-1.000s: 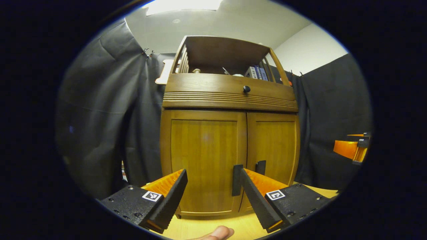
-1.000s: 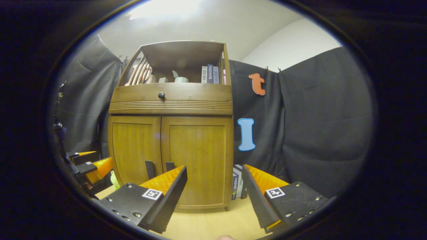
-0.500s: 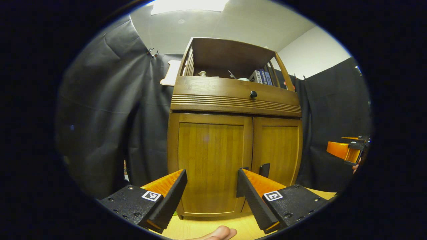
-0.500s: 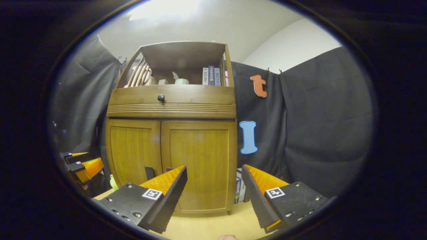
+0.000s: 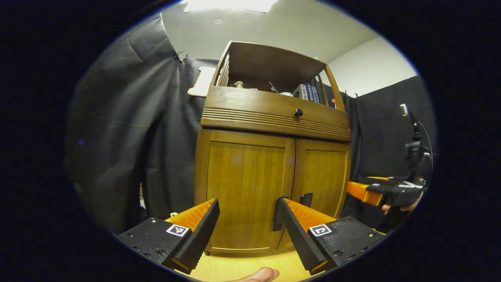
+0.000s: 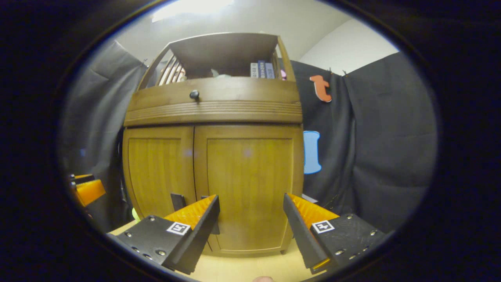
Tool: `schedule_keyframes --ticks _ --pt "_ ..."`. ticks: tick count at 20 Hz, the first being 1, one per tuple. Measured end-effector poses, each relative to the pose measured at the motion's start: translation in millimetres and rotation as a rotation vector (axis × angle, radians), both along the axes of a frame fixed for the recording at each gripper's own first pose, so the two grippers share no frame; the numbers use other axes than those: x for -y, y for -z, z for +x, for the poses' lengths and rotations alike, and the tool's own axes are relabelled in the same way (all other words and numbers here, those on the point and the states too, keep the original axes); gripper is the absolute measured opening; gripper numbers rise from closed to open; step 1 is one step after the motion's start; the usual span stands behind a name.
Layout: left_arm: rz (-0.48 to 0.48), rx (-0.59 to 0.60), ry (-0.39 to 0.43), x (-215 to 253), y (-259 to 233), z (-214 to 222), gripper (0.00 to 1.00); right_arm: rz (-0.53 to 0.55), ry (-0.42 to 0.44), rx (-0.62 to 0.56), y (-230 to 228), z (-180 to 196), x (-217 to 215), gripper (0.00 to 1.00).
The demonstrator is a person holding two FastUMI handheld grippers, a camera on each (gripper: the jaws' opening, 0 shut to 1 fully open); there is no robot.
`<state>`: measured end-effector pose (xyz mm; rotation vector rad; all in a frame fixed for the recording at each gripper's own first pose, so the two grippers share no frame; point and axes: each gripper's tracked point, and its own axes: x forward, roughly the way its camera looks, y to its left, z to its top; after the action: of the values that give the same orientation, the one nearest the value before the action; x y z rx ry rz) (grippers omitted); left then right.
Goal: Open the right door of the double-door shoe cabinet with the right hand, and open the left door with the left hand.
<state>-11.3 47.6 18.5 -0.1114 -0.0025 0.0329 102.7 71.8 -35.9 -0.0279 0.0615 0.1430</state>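
Centre frame in both views: brown wooden double-door shoe cabinet [image 6: 213, 156], both doors shut, dark vertical handles low by the middle seam, right door's handle [image 6: 214, 219] mostly hidden behind a finger. Right gripper [image 6: 250, 225] spread wide, empty, squarely before the right door [image 6: 248, 188]; left gripper [image 5: 248, 227] likewise wide before the left door [image 5: 244, 192], its handle [image 5: 277, 213] seemingly just ahead of one finger. Likely risk: closing beside a handle and slipping off, or catching the wrong door's handle, the two sitting so near.

A recording booth: black cloth walls [image 5: 129, 129] surround a wooden shoe cabinet [image 5: 270, 172] at centre frame, books [image 6: 261, 69] on its top shelf.
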Motion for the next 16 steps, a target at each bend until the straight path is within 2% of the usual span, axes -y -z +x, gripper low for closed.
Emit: schedule_keyframes --ticks 3,8,11,12,13,16 --pt "-0.006 -0.028 -0.020 -1.2 6.7 3.5 0.92 0.008 -0.072 -0.046 24.6 20.7 -41.4 0.97" --pt "-0.021 -0.071 -0.018 -2.3 14.4 7.5 0.93 -0.022 -0.130 -0.087 45.9 47.0 -94.9 0.97" --pt "-0.021 -0.061 -0.013 -2.2 10.1 5.1 0.93 -0.022 -0.069 -0.086 57.9 59.0 -91.3 0.97" --pt "-0.024 -0.041 -0.026 -4.7 4.7 3.9 0.96 0.006 -0.067 -0.088 59.8 61.9 -92.7 0.97" --pt "-0.028 -0.020 -0.037 -4.8 1.3 2.5 0.93 0.032 -0.071 -0.104 64.5 68.3 -94.5 0.97" --pt "-0.028 0.010 -0.058 -7.0 -5.2 -2.2 0.92 0.043 -0.077 -0.176 89.1 84.1 -98.1 0.96"
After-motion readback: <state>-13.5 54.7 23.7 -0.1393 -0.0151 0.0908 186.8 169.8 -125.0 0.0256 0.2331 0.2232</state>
